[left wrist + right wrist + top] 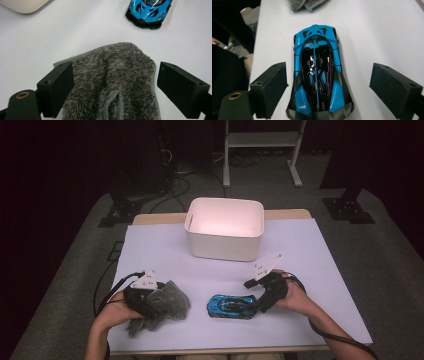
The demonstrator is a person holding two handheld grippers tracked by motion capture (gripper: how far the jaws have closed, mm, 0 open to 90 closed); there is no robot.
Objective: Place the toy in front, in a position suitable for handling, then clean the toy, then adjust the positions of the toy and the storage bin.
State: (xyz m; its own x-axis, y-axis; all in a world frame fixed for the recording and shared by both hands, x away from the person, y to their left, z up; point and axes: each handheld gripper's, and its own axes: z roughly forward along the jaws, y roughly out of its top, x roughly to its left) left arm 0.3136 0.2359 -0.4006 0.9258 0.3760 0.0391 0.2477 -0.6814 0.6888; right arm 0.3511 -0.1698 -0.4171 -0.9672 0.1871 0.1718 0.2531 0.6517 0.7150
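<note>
Both hands at near counter edge: left gripper (150, 302) fingers spread wide around grey cloth (110, 80) at near left without pinching, right gripper (261, 306) fingers equally wide astride blue toy car (317, 77), apparently set to grasp for the white bin (225, 227) beyond.

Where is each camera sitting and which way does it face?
High view: above the person's side, looking forward and down on table, bin, both forearms.
Left gripper view: rides the left gripper, open jaws around grey cloth.
Right gripper view: rides the right gripper, open around blue toy car.
All views share car and cloth.
</note>
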